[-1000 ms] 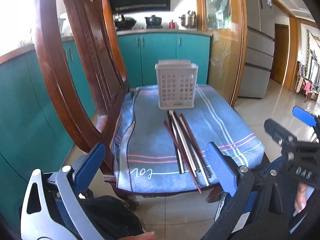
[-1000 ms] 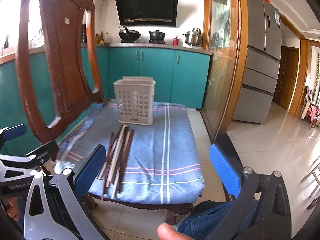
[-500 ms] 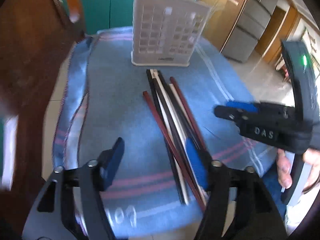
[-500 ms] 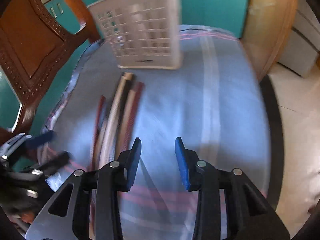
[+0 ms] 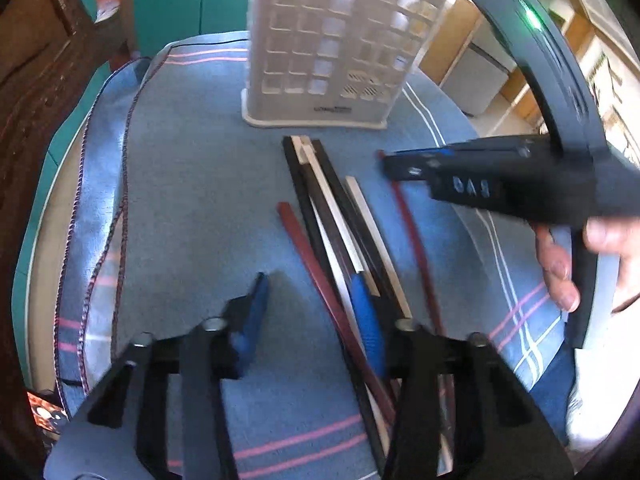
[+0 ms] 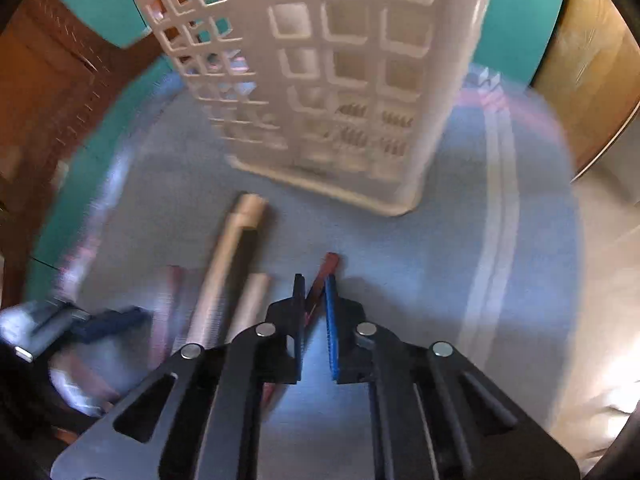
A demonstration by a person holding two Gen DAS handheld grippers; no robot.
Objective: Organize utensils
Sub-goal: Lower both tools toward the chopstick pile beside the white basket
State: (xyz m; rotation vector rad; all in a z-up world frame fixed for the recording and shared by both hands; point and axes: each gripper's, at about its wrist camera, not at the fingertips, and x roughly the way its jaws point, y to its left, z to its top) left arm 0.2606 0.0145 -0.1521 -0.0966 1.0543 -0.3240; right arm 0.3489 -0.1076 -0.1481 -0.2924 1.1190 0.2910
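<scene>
Several chopsticks (image 5: 340,220), dark, pale and red-brown, lie in a bundle on a blue striped cloth (image 5: 192,200) in front of a white lattice utensil basket (image 5: 328,40). My left gripper (image 5: 310,308) hovers low over the bundle's near end. Its jaws are closing but still apart, with one red-brown chopstick (image 5: 308,248) running between them. My right gripper (image 6: 314,280) is shut on the far tip of another red-brown chopstick (image 6: 330,260), just short of the basket (image 6: 340,80). In the left wrist view that gripper (image 5: 390,160) reaches in from the right.
The cloth covers a chair seat, and the carved wooden chair back (image 5: 40,80) rises on the left. A person's hand (image 5: 560,264) grips the right tool. Teal cabinets stand behind the basket. Bare cloth (image 6: 460,240) lies to the right of the chopsticks.
Both grippers came forward and down from above the seat's front edge to the chopsticks. Both pairs of jaws narrowed, and the right pair closed on a red-brown chopstick.
</scene>
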